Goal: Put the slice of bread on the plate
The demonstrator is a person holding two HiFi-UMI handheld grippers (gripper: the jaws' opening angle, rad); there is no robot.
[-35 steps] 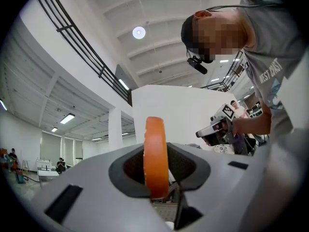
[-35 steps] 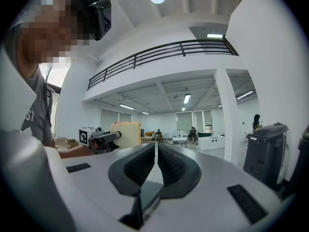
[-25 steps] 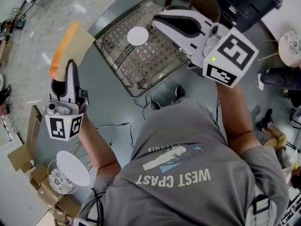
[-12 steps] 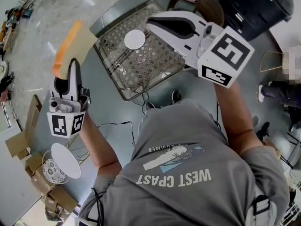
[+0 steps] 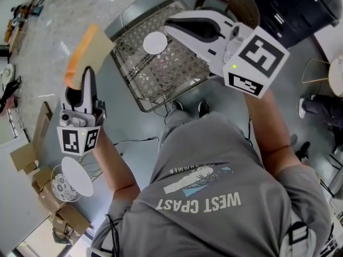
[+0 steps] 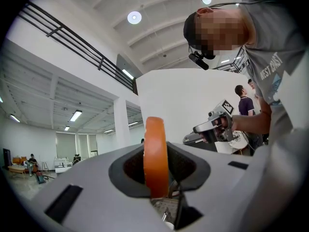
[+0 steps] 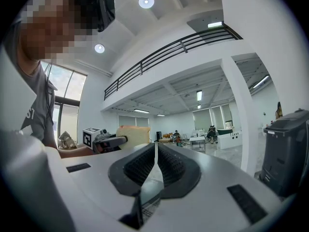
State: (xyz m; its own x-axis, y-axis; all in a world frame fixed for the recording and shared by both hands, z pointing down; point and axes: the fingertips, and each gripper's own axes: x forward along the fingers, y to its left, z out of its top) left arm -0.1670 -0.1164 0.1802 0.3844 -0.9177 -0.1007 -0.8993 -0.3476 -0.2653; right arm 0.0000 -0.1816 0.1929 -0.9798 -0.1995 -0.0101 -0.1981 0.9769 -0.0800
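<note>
Currently we hold both forearms out ahead, grippers about level. Our left gripper [image 5: 87, 74] pinches the slice of bread [image 5: 90, 50] upright, well left of the plate [image 5: 155, 43]. Our right gripper [image 5: 170, 23], jaws pressed together and empty, hovers beside that plate, above the wire rack [image 5: 166, 76].

Wire-mesh table [image 5: 170, 75]; white plate [image 5: 155, 43] lying on top.

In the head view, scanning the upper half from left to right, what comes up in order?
Tan slice of bread with orange crust → round white plate → white right gripper, its marker cube farthest right.
</note>
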